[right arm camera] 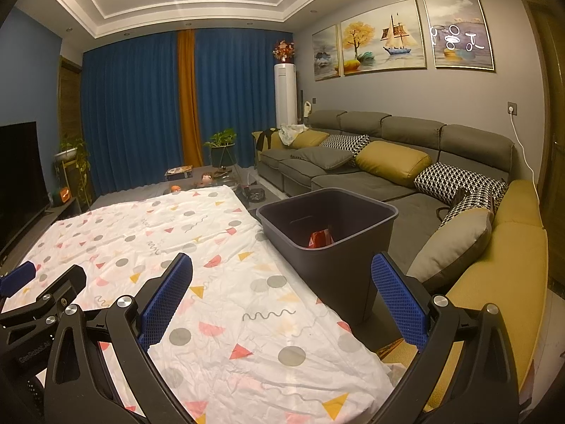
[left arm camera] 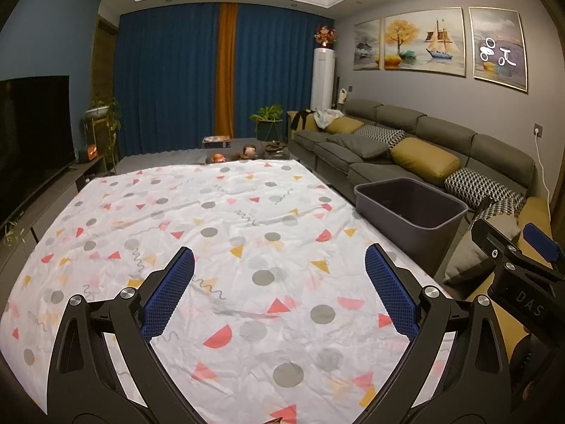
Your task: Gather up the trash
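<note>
A long grey sectional sofa with mustard and houndstooth cushions runs along the right wall, and dark blue curtains close off the far end of the room. In front of both claws lies the worktop, covered by a white cloth printed with grey dots, red and yellow triangles and squiggles; its surface shows no loose item in either view.

At the right edge of the worktop, between it and the sofa, stands a dark grey rectangular plastic bin, upright and open at the top. The right wrist view looks down into it and shows a crumpled red wrapper lying at the bottom, so the trash that can be seen is already inside the bin.

The right claw hovers over the right side of the worktop with its blue-padded jaws spread wide and nothing between them; the bin lies just ahead of it and slightly right. The left claw is likewise spread wide and empty, over the middle of the cloth, with the bin ahead and well to its right. The right hand is the nearer one to the bin. Collection looks close to finished, judging by the bare cloth.
</note>
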Motion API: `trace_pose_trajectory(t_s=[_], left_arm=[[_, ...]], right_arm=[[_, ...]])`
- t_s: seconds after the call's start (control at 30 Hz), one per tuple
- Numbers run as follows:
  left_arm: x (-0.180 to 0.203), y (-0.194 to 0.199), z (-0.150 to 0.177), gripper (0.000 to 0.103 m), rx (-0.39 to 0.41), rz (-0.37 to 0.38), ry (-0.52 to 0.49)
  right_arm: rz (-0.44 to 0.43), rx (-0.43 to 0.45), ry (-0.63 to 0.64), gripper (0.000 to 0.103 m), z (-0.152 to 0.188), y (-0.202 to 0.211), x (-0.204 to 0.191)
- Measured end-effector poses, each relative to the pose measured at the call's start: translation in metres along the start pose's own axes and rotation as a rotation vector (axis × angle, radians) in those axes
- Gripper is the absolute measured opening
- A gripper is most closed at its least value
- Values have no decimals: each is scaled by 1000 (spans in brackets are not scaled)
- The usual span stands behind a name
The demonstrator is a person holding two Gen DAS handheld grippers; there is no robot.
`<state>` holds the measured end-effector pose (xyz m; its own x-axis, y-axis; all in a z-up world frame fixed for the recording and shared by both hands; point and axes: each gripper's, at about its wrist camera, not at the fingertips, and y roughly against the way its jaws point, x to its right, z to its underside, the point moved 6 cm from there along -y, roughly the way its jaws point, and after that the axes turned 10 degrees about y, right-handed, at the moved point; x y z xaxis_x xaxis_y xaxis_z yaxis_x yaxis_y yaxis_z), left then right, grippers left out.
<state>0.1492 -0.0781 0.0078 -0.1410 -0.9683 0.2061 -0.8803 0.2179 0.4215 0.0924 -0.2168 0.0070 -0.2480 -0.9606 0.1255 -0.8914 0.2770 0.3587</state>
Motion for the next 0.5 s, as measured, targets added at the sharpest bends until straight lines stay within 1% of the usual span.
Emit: trace_pose_trajectory(t_s=[0.5], left_arm=[[0,-1,1,96,-2,1,0]], right_arm=[[-1,-2,-1,97,0,0,1]])
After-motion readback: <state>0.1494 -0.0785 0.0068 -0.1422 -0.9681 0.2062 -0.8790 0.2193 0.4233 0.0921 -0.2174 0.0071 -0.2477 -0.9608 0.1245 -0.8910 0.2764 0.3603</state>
